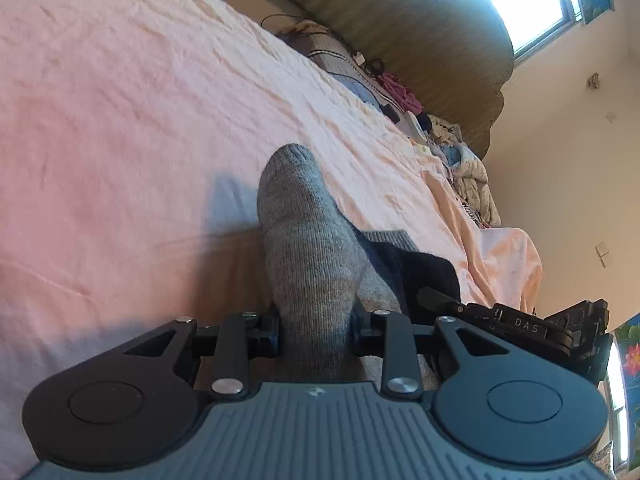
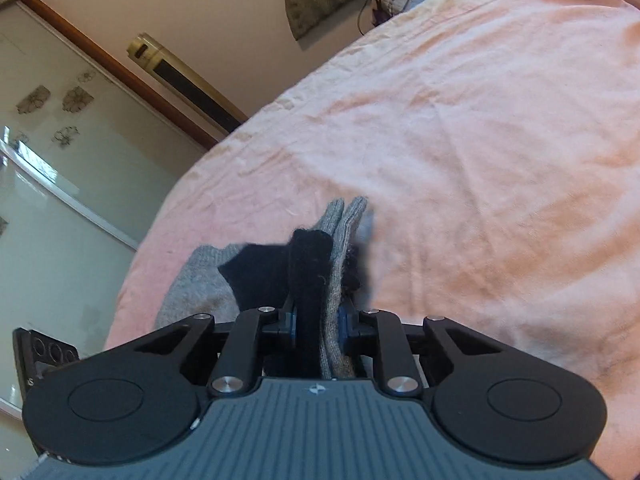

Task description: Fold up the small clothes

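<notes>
Left tongs (image 1: 316, 334) clench one grey sock (image 1: 304, 240); right tongs (image 2: 318, 326) clench two layers, black and grey

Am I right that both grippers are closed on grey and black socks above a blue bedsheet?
Not quite: the bedsheet is pink, not blue, as both wrist views show. The rest holds: the left gripper and right gripper are each closed on the grey and black socks.

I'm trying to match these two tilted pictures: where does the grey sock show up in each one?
Left wrist view: the grey sock stands low in the middle, clamped in the left gripper.
Right wrist view: its grey and black parts sit low in the middle, pinched in the right gripper.
Shared landmark: the pink bedsheet beneath it.
</notes>
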`<state>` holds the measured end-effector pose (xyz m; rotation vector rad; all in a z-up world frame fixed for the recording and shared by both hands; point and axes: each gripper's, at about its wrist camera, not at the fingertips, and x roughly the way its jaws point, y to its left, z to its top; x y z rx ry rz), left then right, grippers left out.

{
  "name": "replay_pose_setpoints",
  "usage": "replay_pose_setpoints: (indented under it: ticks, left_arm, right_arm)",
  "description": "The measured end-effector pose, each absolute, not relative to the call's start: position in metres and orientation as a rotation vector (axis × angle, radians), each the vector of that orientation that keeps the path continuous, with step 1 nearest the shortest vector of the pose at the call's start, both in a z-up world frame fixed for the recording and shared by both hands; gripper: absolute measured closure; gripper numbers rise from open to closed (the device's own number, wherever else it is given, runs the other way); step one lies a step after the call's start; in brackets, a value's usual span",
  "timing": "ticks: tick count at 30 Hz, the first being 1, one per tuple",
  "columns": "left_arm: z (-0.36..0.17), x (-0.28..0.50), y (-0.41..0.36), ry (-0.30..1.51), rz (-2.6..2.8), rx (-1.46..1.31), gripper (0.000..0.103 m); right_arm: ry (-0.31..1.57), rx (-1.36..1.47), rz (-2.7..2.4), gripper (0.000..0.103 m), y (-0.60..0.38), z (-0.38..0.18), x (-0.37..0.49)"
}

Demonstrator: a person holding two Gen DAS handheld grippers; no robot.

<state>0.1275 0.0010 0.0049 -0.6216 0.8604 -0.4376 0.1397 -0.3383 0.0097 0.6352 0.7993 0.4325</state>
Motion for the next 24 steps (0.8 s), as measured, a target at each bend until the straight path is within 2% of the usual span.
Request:
replay_pose_setpoints:
  ticks: [4,5,8,11,14,15,17,18,19,20,21,24]
  left_arm:
    - [0.036,0.153,0.028,0.776,-0.342,-0.513,0.072]
    - [0.041,0.160,0.034,0.758,-0.319,-0.472,0.066]
    - [0.040,0.168,0.054,0.821,-0.219,-0.449,0.042]
    - [0.030,0.132,0.075,0.823,-0.308,-0.509,0.041]
    - [0.005,0.097,0.079,0.918,-0.384,-0.565,0.040]
    - [-0.004,0.087,0.077,0.951,-0.388,-0.577,0.042]
    - [-0.008,0.064,0.070,0.908,-0.421,-0.559,0.042]
    - [-0.008,0.057,0.066,0.907,-0.435,-0.549,0.048]
    - [-0.008,0.053,0.062,0.922,-0.443,-0.554,0.063]
    - [-0.009,0.051,0.058,0.944,-0.449,-0.551,0.090]
    - [-0.008,0.048,0.056,0.942,-0.438,-0.537,0.091]
    - [0.007,0.029,0.062,0.899,-0.431,-0.485,0.093]
  right_arm:
    - [0.739,0.673,0.446,0.078,-0.311,0.022,0.167]
    - [0.733,0.680,0.423,0.071,-0.304,0.021,0.175]
    - [0.827,0.631,0.321,0.010,-0.285,0.017,0.182]
    - [0.870,0.623,0.450,0.016,-0.282,0.009,0.154]
    - [0.944,0.592,0.471,0.025,-0.280,-0.002,0.118]
    - [0.951,0.586,0.486,0.027,-0.279,-0.006,0.107]
    - [0.939,0.559,0.521,0.027,-0.276,-0.007,0.088]
    - [0.931,0.540,0.516,0.032,-0.273,-0.005,0.082]
    - [0.939,0.513,0.502,0.039,-0.270,-0.004,0.079]
    - [0.971,0.490,0.507,0.076,-0.267,-0.004,0.080]
    - [0.991,0.485,0.513,0.084,-0.266,-0.004,0.079]
    - [0.963,0.400,0.556,0.085,-0.265,0.011,0.062]
